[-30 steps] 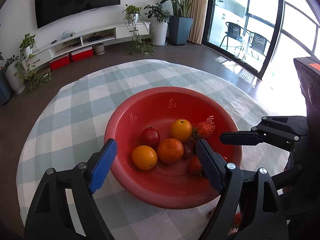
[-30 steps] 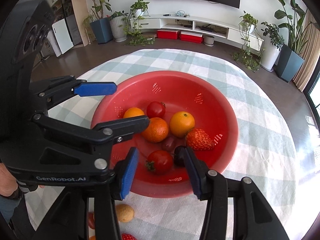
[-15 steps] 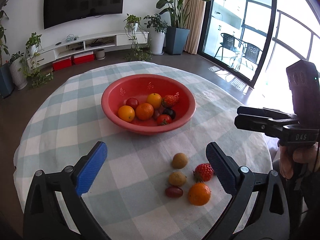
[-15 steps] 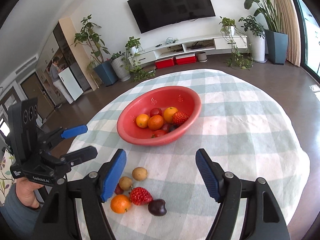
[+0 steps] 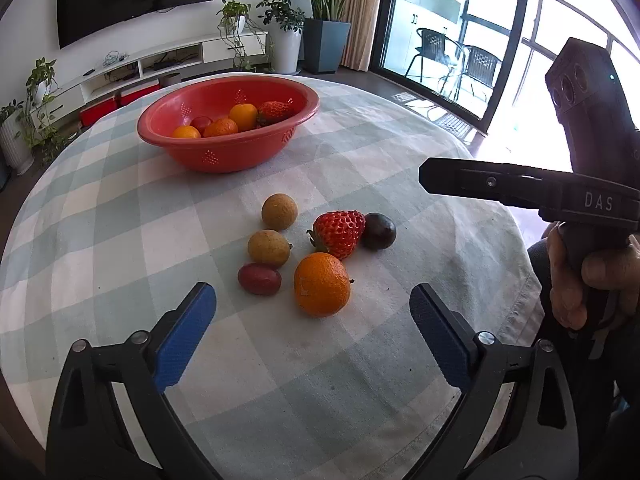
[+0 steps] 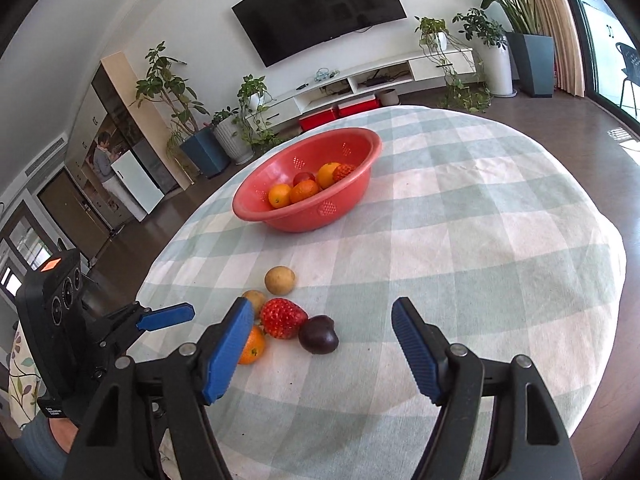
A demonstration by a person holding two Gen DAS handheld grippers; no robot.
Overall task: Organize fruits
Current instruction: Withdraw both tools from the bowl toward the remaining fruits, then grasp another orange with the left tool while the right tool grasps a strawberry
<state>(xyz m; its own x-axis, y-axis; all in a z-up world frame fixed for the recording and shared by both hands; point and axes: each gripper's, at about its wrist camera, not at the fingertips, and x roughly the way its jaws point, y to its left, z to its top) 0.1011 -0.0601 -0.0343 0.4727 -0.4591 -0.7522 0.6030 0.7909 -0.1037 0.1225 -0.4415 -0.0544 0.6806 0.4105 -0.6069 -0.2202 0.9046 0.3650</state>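
Fruits sat in two lots on the checked tablecloth (image 5: 120,216). Biggest item first: we saw the red bowl (image 5: 224,152) far ahead of both grippers, already holding oranges, a tomato and a strawberry.

Loose cluster lay close in front of our left gripper (image 5: 312,332), between its jaw lines and just beyond the tips. Orange (image 5: 322,284) was nearest, almost centred in the gap. Past it, strawberry (image 5: 338,232) with its long axis slanting, tip toward the dark plum (image 5: 378,231), which touched it. Two tan round fruits (image 5: 279,211) sat ahead and left, and a small red oval fruit (image 5: 259,278) lay left of the orange, long axis crosswise to the fingers.

Left jaws were wide and closing a little, nothing between the pads. Our right gripper (image 6: 322,348) was moderately wide, empty; plum (image 6: 318,335) lay just ahead, slightly left of its centre line, strawberry (image 6: 282,317) further left by the left pad.

We judged left hand nearer the orange, right hand nearer the plum. Either pick needed a short forward-down reach.
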